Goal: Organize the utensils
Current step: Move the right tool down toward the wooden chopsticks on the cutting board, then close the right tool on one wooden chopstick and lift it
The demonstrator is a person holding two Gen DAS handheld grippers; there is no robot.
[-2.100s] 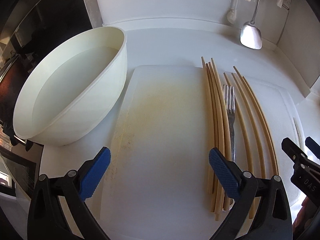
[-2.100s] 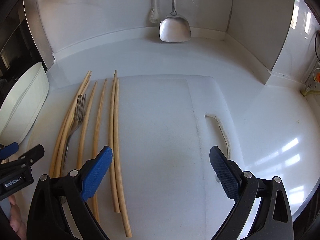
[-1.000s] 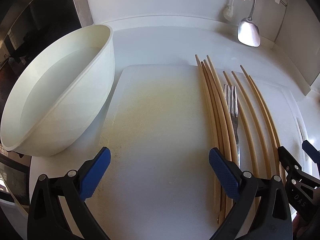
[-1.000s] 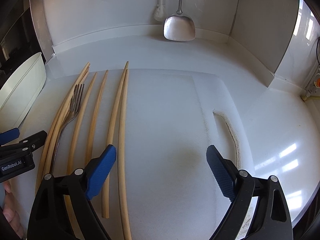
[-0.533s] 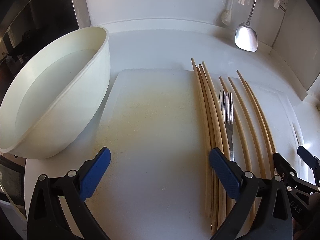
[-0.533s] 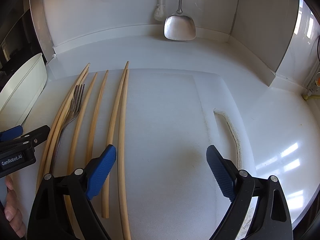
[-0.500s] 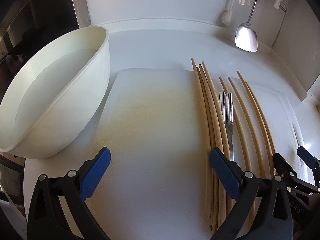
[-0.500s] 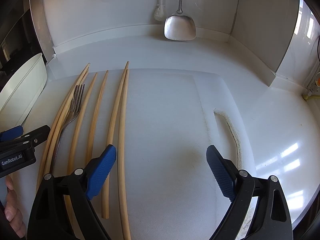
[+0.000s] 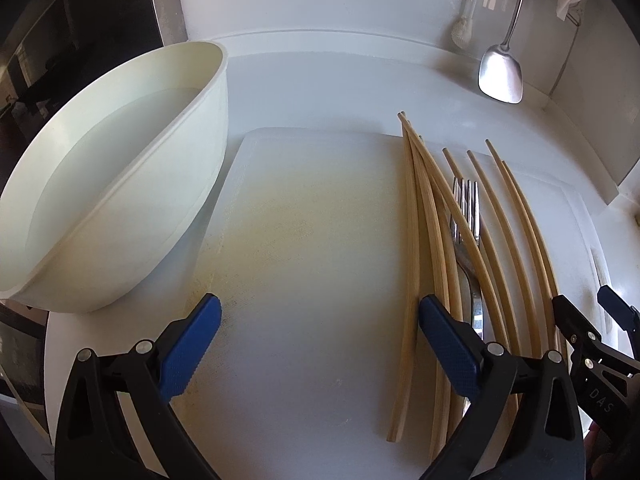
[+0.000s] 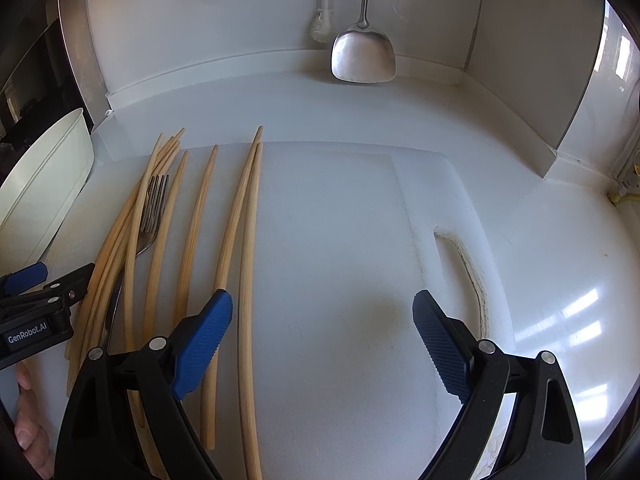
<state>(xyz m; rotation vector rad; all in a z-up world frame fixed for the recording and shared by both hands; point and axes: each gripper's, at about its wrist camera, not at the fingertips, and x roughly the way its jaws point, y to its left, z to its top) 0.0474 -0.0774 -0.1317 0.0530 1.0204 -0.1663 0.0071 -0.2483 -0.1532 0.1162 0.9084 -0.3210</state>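
Observation:
Several long wooden chopsticks point(image 9: 424, 216) lie side by side on a white cutting board point(image 9: 312, 240), with a metal fork point(image 9: 466, 216) among them. In the right wrist view the chopsticks point(image 10: 248, 240) and fork point(image 10: 154, 208) lie on the board's point(image 10: 340, 240) left part. My left gripper point(image 9: 320, 344) is open and empty, low over the board, its right finger point(image 9: 448, 344) next to the leftmost chopsticks. My right gripper point(image 10: 320, 336) is open and empty, its left finger point(image 10: 204, 336) over the rightmost chopsticks.
A large white bowl point(image 9: 112, 200) stands left of the board, also at the right wrist view's left edge point(image 10: 44, 184). A metal spatula point(image 10: 362, 56) and a brush point(image 10: 322, 28) hang on the back wall. The board's handle slot point(image 10: 464, 256) is at right. Walls close the right corner.
Both grippers have shifted slightly over the board. The leftmost chopsticks now lie more fanned, one angled across the others. Both grippers stay open.

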